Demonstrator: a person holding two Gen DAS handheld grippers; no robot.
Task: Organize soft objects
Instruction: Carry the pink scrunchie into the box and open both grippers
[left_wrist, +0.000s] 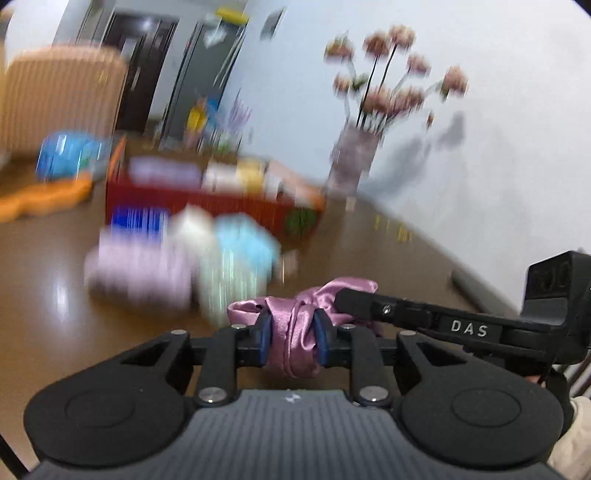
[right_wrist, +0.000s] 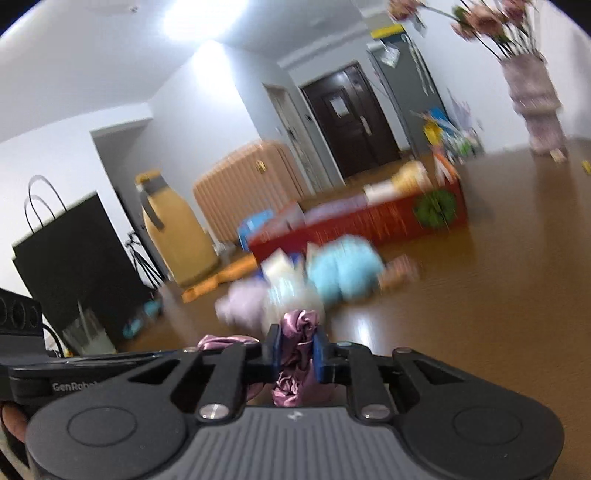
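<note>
- While both tongs pinch it, pink satin scrunchie (left_wrist: 295, 332) hangs above the brown surface (left_wrist: 388, 258): left tongs (left_wrist: 294, 338) and right tongs (right_wrist: 296, 350) each squeeze a bunched section.
- Red box (right_wrist: 369, 221): behind blurred soft pile (right_wrist: 332, 273); probable destination.
- Handling advice: move both hands together, avoid stretching fabric, release only once over the box.

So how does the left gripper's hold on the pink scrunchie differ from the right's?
The left gripper pinches a smooth, flat band of the scrunchie; the right gripper pinches a crumpled bunch of it. In the left view the fabric spreads sideways past both pads; in the right view it bunches above the pads and hangs below them. Both are shut on the same satin scrunchie, held above the brown table.
</note>
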